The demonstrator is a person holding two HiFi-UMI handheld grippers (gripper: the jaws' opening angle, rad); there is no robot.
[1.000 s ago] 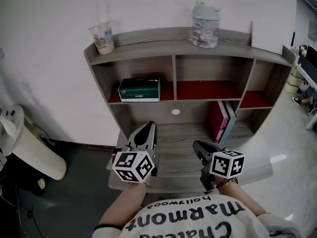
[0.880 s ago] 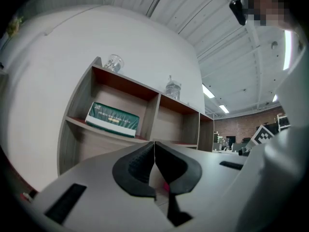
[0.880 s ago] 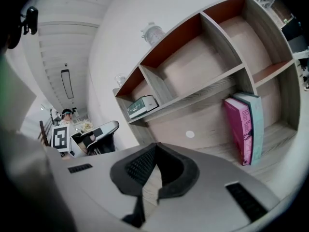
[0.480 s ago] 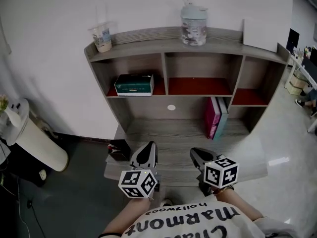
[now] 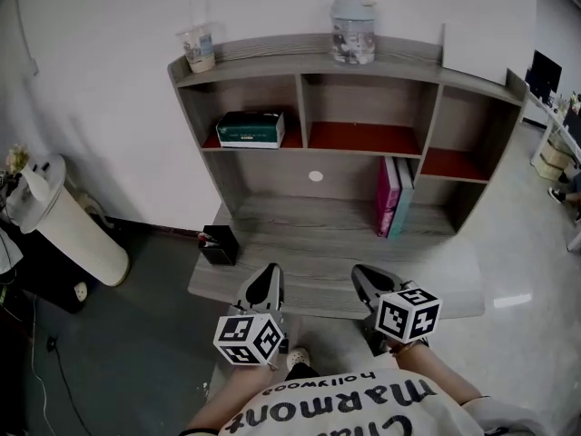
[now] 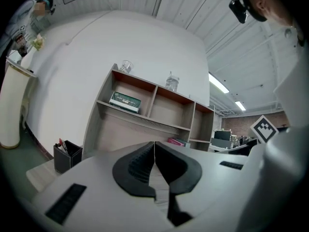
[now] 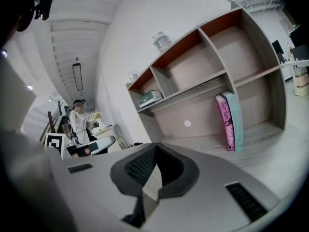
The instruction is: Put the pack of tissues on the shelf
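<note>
Pulling back: both claws have drawn away from the shelf (image 5: 300,107) over the last second and now sit low at the counter's (image 5: 336,243) front edge, close to the person's body.
Left claw: the left claw (image 5: 270,271) is fully closed, its jaws pressed together with nothing between them, and it points level toward the shelf.
Right claw: the right claw (image 5: 365,275) is closed too and holds nothing; it tips slightly downward.
Pack of tissues: the pack of tissues (image 5: 251,129) lies flat in the left compartment of the shelf on its red floor, well apart from both claws.
Other things: a cup (image 5: 199,48) and a bottle (image 5: 351,33) stand on top of the shelf, and two books (image 5: 392,198) stand upright on the counter under the right side. A pen holder (image 5: 218,244) sits at the counter's left edge.
Meaning for the task: with the pack resting in the compartment and both claws empty and backed off, the placing looks finished. Nothing seems left to do but withdraw.
</note>
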